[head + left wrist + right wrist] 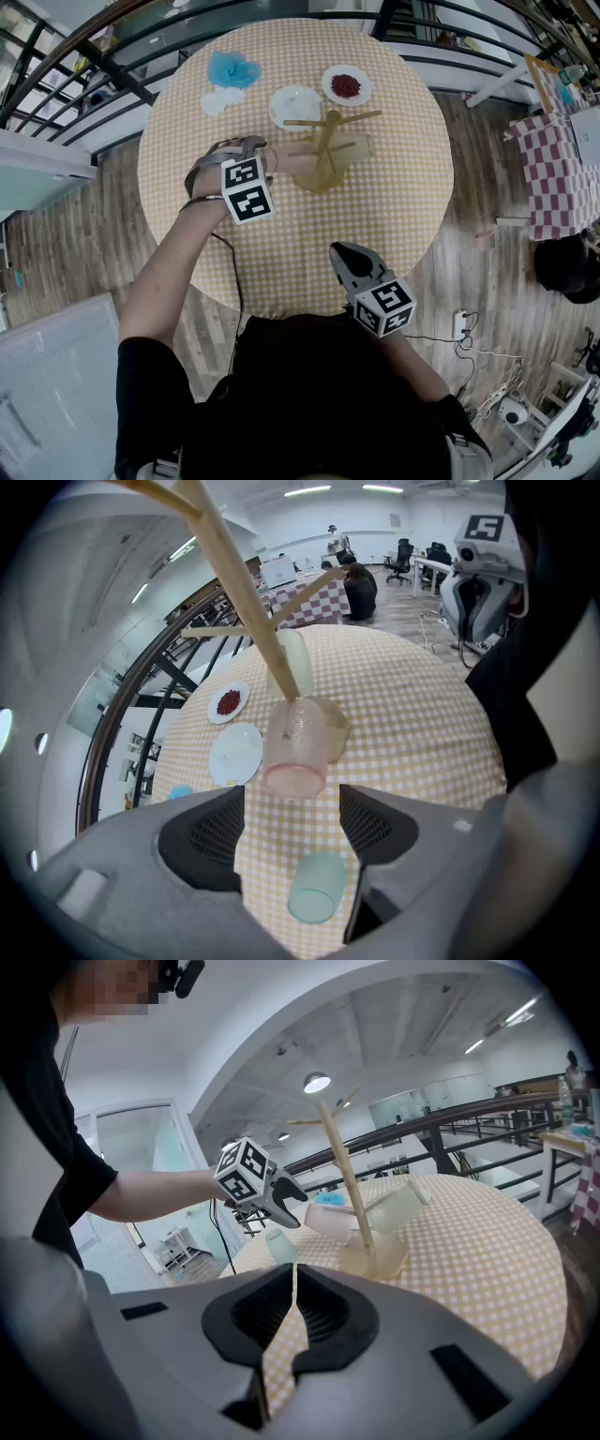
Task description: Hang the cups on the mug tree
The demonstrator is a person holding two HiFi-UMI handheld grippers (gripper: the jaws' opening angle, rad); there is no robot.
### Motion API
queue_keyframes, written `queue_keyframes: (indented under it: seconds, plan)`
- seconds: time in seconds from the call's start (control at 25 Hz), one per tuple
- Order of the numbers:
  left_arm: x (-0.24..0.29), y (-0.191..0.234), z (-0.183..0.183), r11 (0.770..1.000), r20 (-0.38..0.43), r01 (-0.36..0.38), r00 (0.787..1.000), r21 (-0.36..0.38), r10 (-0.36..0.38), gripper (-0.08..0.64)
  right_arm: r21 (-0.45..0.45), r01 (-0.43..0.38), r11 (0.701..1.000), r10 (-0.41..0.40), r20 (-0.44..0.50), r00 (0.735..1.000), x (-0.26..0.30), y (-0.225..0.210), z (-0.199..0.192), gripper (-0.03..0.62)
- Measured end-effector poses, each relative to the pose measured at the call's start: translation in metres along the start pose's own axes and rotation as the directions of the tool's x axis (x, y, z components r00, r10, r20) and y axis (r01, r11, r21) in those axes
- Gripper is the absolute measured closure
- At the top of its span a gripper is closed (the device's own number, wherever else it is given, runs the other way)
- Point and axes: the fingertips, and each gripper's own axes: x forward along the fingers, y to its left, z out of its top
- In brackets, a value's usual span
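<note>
Though the pink plastic cup (295, 752) and clear plastic cup (398, 1208) hang on the wooden mug tree (244, 592), a mint plastic cup (316, 888) waits beneath your spread, empty left gripper (292, 817); right gripper (295, 1288) pressed together.

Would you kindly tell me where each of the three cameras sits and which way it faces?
Head view: on the person's head, steeply down onto the checked table and mug tree; both arms, left gripper, right gripper show.
Left gripper view: on the left gripper, down between open jaws at pink cup and green cup; the torso shows.
Right gripper view: on the right gripper, across the table past shut jaws; left arm shows.
Shared: all show the mug tree.
</note>
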Motion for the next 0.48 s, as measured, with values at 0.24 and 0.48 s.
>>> queue_keyframes:
  seconds: [0.24, 0.48]
  plan:
    - [-0.045, -0.004, 0.002, 0.997, 0.1, -0.031, 0.994, -0.067, 0.037, 0.255, -0.051, -0.002, 0.999, 0.003, 0.013, 1.0, -0.003, 0.024, 0.011, 0.569]
    - [-0.083, -0.016, -0.001, 0.985, 0.164, -0.125, 0.976, -0.116, 0.143, 0.256, -0.151, -0.028, 0.988, 0.032, 0.025, 0.999, -0.012, 0.047, 0.021, 0.569]
